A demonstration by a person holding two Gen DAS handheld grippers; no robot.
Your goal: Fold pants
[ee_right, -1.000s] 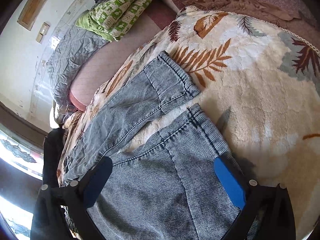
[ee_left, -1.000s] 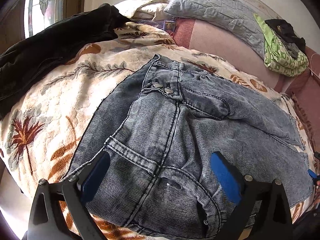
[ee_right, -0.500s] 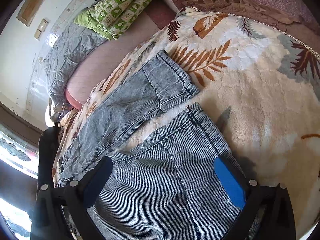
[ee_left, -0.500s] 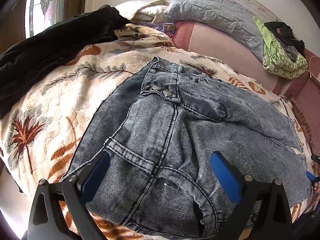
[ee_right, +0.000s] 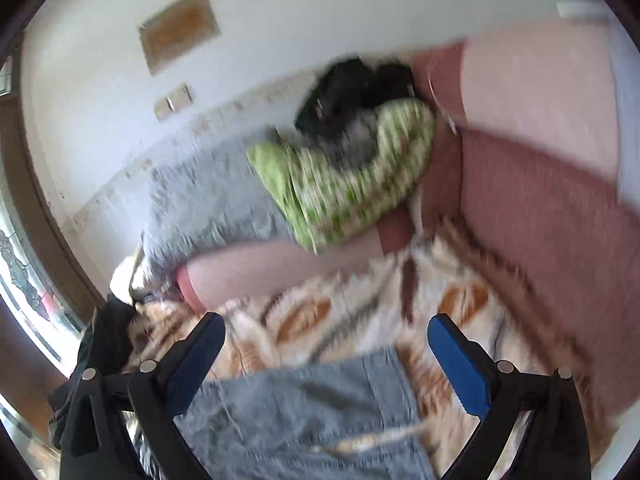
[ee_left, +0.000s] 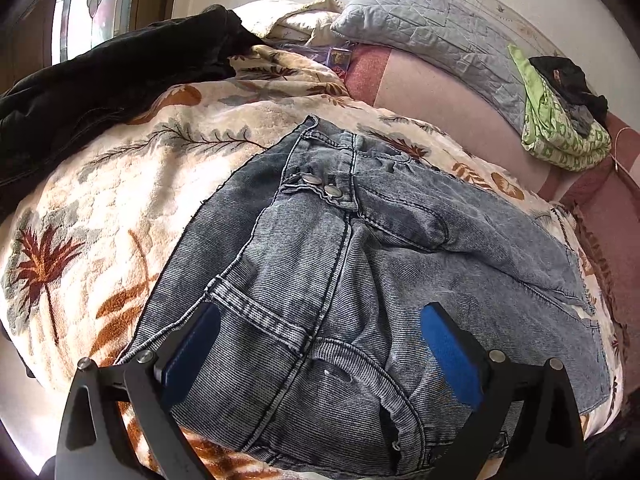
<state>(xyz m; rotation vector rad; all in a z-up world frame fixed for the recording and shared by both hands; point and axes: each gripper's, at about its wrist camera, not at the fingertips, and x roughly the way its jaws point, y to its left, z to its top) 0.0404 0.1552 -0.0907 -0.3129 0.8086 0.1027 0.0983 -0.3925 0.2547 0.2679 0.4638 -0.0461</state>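
Faded blue jeans lie spread on a leaf-patterned cream blanket, waistband and two metal buttons toward the far side. My left gripper hovers open over the near hip pocket, blue pads wide apart, nothing between them. The right wrist view is blurred by motion. There my right gripper is open above a jeans leg end, tilted up toward the wall, holding nothing.
A black garment lies at the blanket's left. A grey quilted pillow and a green patterned bundle with dark clothes on top rest on the pink sofa back. A window is at far left.
The right gripper has swung sharply upward, from looking down at the leg hems to facing the sofa back and wall. The left gripper has barely shifted over the jeans.
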